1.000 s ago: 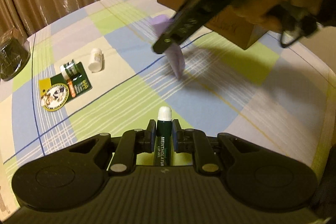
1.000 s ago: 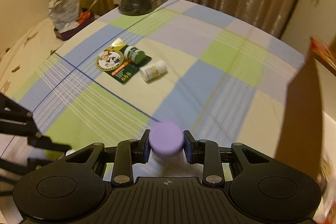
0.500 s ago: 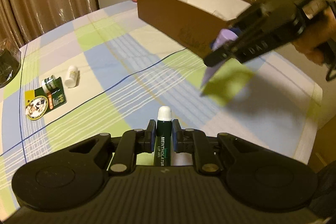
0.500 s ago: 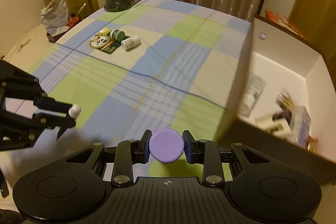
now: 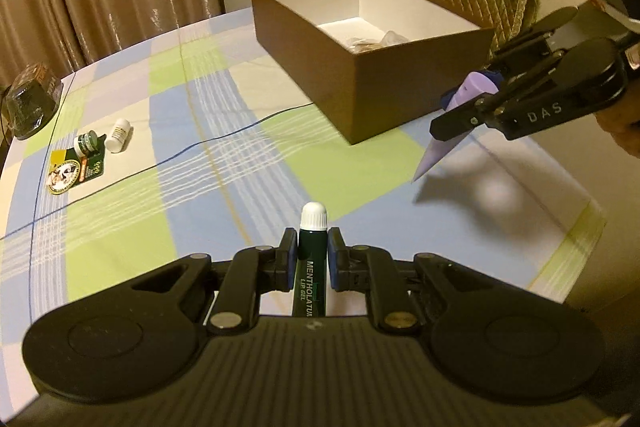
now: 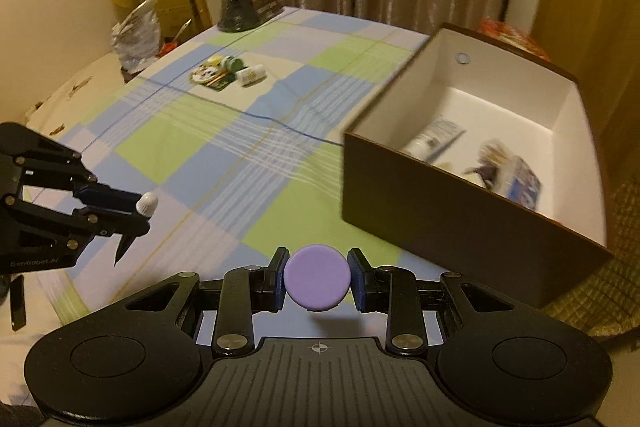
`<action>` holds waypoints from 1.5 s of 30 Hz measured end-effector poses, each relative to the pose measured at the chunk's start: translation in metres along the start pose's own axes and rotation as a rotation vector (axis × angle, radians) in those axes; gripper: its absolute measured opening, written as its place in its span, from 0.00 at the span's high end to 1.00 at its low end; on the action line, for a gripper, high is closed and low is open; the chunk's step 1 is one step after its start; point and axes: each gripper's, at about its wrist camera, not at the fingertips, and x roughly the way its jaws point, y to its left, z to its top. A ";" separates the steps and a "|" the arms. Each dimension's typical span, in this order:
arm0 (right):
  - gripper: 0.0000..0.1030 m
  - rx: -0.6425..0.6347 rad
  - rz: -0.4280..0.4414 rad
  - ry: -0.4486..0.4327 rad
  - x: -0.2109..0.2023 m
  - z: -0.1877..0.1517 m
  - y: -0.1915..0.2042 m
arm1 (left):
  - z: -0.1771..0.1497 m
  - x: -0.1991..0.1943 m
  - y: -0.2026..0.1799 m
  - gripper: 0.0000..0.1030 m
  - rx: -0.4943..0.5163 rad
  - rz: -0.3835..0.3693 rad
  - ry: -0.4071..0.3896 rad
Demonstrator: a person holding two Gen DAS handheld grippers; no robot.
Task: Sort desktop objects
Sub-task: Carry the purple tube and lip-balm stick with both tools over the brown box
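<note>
Since a second ago: swung away from the far-left cluster, up off the cloth and toward the brown box, now close on the right. Purple tube carried cap-forward in right gripper, jaws closed on its cap end, tapered tail hanging down in the left view; held just short of the box's near wall, above its rim. Lip gel stick pinched narrow in left gripper, white cap forward, level over the tablecloth, well short of the box. Reads as both loads in transit, drop-off next. Box open-topped, white inside, a few items already lying at its near-right end; far-left floor bare, so room to release there. Near rim the edge to clear; tube's tail likely to catch if brought in low. Still unsorted at far left: white bottle, green-capped jar, green card, touching or nearly. Dark domed object at table's far-left edge.
</note>
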 end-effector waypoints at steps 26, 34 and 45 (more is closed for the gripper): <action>0.71 0.214 -0.171 -0.025 -0.063 -0.039 -0.027 | 0.032 -0.001 -0.054 0.88 0.099 -0.113 -0.035; 0.71 0.235 -0.219 -0.034 -0.072 -0.038 -0.024 | 0.041 0.005 -0.060 0.88 0.107 -0.149 -0.049; 0.71 0.239 -0.229 -0.106 -0.089 -0.012 -0.036 | 0.063 0.010 -0.061 0.88 0.137 -0.179 -0.083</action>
